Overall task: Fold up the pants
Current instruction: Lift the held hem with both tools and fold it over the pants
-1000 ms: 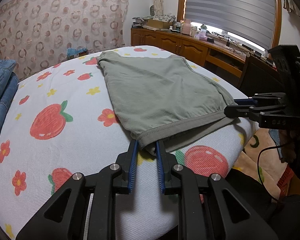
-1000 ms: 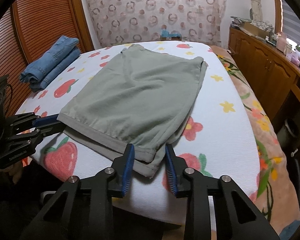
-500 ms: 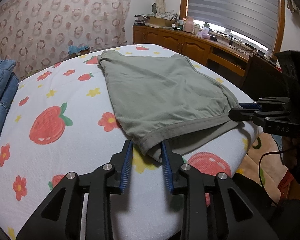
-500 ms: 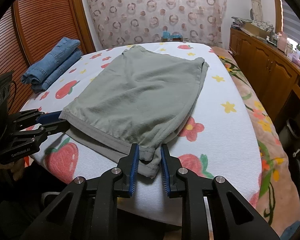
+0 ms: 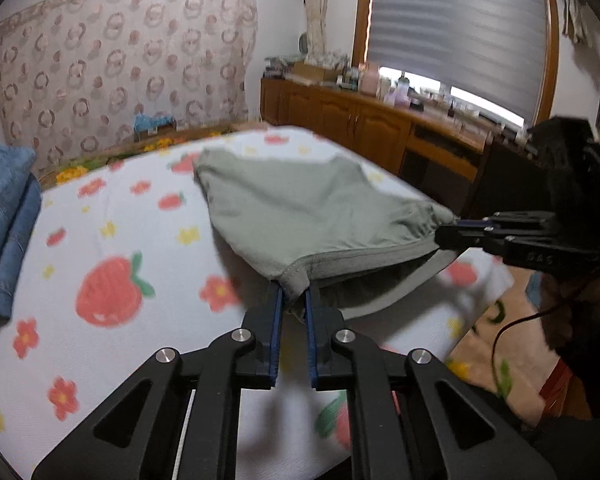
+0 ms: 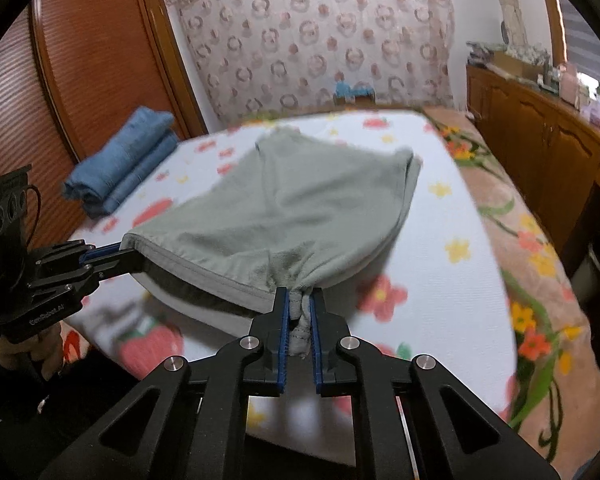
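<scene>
Both claws, left claw point(image 5: 293, 300) and right claw point(image 6: 300, 304), have just closed, pinching hem corners of the soft, light green pants point(image 5: 308, 208); the limp cloth will sag between them.

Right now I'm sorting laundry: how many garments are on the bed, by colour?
Green: 1, the green pants, near hem pinched by both tongs
Blue: 1 pile, the folded denim; pieces in it cannot be told
Total: 2
</scene>
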Available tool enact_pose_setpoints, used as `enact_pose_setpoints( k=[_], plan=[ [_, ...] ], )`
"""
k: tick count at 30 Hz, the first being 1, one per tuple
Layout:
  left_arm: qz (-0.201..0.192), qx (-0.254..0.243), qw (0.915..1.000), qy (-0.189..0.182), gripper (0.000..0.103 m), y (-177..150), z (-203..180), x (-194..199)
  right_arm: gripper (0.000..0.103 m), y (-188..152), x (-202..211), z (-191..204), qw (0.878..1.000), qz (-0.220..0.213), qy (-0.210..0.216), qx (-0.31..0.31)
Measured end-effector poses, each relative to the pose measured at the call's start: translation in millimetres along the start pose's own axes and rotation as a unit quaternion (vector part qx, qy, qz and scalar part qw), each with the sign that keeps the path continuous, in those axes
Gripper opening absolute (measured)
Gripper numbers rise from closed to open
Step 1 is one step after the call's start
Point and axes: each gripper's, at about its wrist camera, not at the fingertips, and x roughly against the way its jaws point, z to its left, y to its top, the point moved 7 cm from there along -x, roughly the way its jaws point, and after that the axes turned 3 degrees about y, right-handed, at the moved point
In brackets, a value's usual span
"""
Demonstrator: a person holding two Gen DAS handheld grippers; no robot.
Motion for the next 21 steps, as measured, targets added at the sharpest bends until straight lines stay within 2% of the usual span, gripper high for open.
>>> enact_pose_setpoints(
  k=[5,12,18,21],
  plan=[
    [-0.048,-0.010,0.9988,0.001,0.012,45,-1,36,0.009,32,30,10,0.999,-0.043,0.006,0.019],
    [-0.115,-0.029,0.9928,0.015,0.011,104,5,92,0.009,85,81,36,0.992,-0.108,0.014,0.061],
    [-0.159,-0.029,0.9864,0.033,0.011,130,24,132,0.009,117,116,69,0.983,-0.154,0.035,0.094],
    [-0.170,-0.028,0.9839,0.048,0.011,136,36,142,0.009,127,122,84,0.979,-0.167,0.044,0.108]
  ],
)
